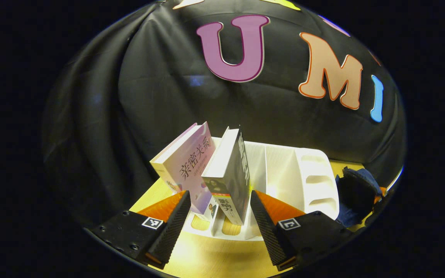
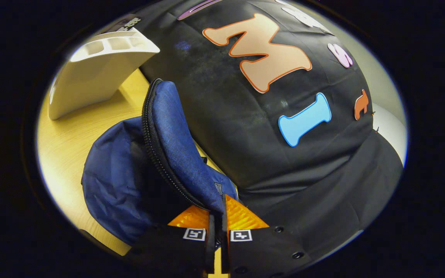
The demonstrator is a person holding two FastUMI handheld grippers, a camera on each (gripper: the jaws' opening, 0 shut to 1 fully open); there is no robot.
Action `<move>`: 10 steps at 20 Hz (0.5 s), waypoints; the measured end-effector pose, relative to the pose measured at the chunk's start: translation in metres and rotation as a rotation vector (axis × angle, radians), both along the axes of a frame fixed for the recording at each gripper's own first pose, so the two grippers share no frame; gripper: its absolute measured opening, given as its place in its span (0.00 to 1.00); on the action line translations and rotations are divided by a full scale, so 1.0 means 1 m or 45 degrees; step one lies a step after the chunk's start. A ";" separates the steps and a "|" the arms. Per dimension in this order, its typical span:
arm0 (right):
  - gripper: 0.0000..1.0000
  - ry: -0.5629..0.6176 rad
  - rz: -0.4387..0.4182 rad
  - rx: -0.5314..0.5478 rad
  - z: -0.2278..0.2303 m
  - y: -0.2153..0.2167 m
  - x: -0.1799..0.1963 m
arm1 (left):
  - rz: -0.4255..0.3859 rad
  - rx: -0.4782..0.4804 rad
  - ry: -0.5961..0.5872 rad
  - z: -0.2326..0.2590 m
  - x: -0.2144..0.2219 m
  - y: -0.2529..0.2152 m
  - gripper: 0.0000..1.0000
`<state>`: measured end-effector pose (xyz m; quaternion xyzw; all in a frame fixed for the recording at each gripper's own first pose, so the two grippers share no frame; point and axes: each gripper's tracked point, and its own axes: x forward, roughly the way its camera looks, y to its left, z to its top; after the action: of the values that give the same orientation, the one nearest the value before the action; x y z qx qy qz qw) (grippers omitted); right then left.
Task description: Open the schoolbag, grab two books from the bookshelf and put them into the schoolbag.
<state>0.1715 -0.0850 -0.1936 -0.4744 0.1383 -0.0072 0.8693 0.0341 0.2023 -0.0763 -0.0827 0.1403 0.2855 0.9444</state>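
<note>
Two books stand tilted in the white bookshelf rack (image 1: 296, 170): a pale pink one (image 1: 189, 164) on the left and a dark-covered one (image 1: 230, 175) beside it. My left gripper (image 1: 219, 227) is open, its fingers on either side of the dark book's lower end without touching it. The blue schoolbag (image 2: 129, 177) lies on the wooden table with its zipped flap (image 2: 176, 150) lifted upright. My right gripper (image 2: 216, 235) is shut on the flap's edge. In the left gripper view the schoolbag (image 1: 355, 193) sits right of the rack.
The yellow wooden table (image 2: 68, 154) carries the white rack (image 2: 99, 65) at the back left in the right gripper view, with the bag close in front of it. The black booth cloth hangs right behind both.
</note>
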 end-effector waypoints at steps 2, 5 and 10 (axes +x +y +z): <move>0.10 0.013 -0.007 0.007 0.001 -0.001 -0.001 | -0.011 0.015 0.055 0.000 0.008 0.006 0.92; 0.10 0.007 -0.015 0.022 0.003 -0.002 -0.001 | -0.031 0.029 0.109 0.001 0.017 0.011 0.91; 0.09 0.003 -0.020 0.040 0.010 -0.007 -0.003 | -0.066 -0.007 0.185 0.005 0.035 0.017 0.90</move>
<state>0.1686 -0.0923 -0.1838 -0.4597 0.1432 -0.0112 0.8764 0.0687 0.2194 -0.0713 -0.0607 0.2114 0.2657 0.9386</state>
